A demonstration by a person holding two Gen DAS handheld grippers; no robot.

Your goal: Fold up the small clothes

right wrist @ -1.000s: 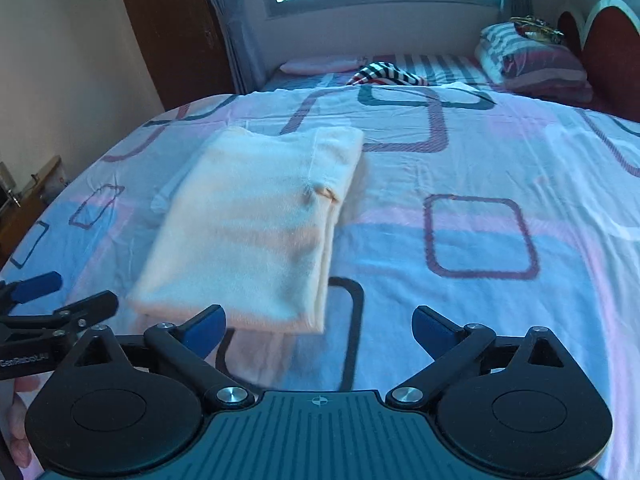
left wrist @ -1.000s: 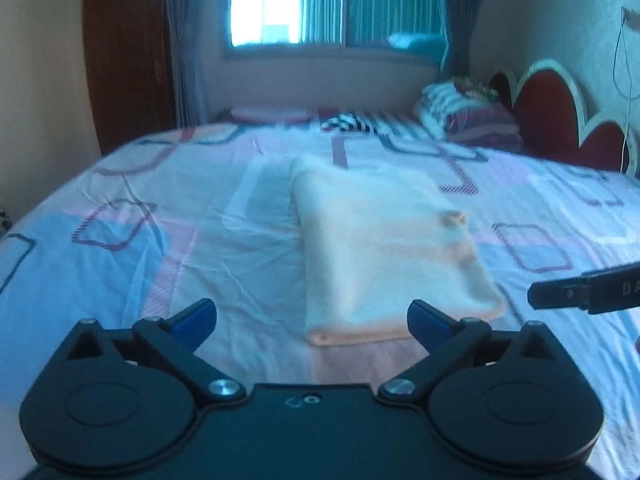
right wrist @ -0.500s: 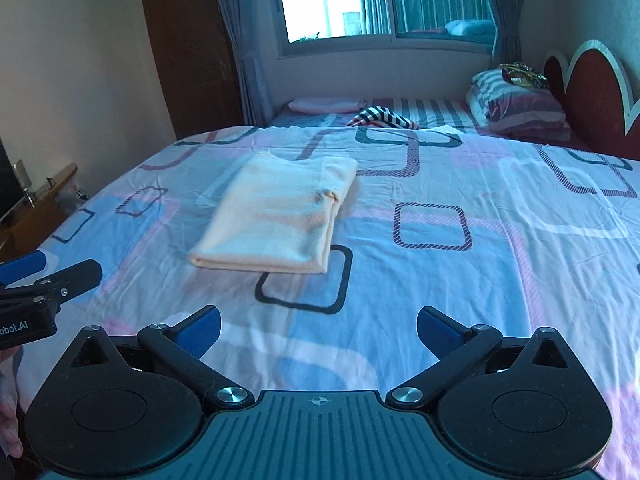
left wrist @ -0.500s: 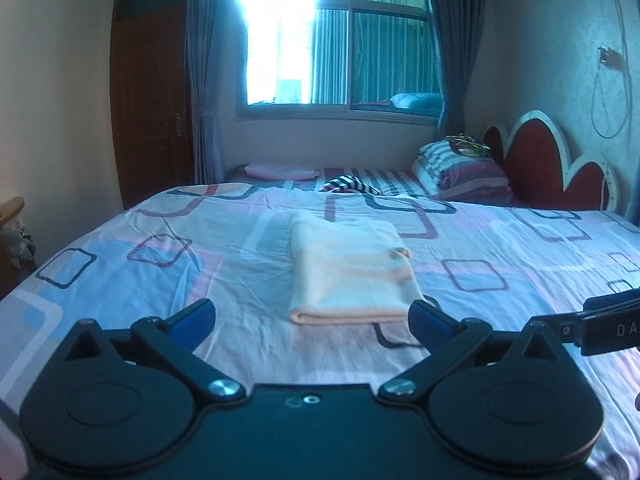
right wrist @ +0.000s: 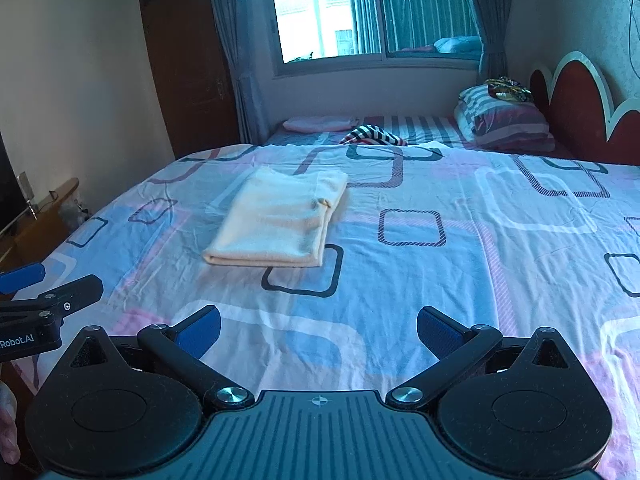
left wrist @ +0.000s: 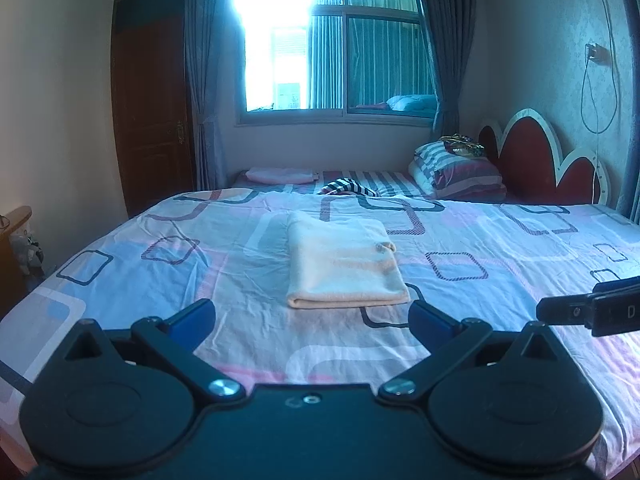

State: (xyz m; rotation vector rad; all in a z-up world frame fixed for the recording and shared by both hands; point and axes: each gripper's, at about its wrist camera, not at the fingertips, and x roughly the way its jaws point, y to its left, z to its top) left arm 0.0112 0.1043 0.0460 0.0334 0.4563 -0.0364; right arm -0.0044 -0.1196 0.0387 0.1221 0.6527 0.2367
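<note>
The white lettering "Robot.AI" is read on the black body of the left gripper where it enters the right wrist view; the start of the word is cut off by the picture's edge. On the right gripper, seen in the left wrist view, only a letter "D" is made out before the edge.

A cream garment is laid folded into a neat oblong on the bed, its cloth soft and slightly fuzzy, with the thick folded edge turned toward the cameras and a small tucked corner on the side nearer the headboard. The bed is covered by a smooth, lightly creased sheet printed with rounded squares in pink, blue and dark outline. Striped pillows are stacked against the scalloped red headboard.

Both grippers are made of matt black plastic with blue ribbed pads. The jaws of each are spread wide and nothing is held. The garment is well ahead of both, touched by neither, and is seen between the left gripper's fingers and to the left of the right one's. What may be part of a hand is glimpsed at the lower left edge of the right wrist view.
</note>
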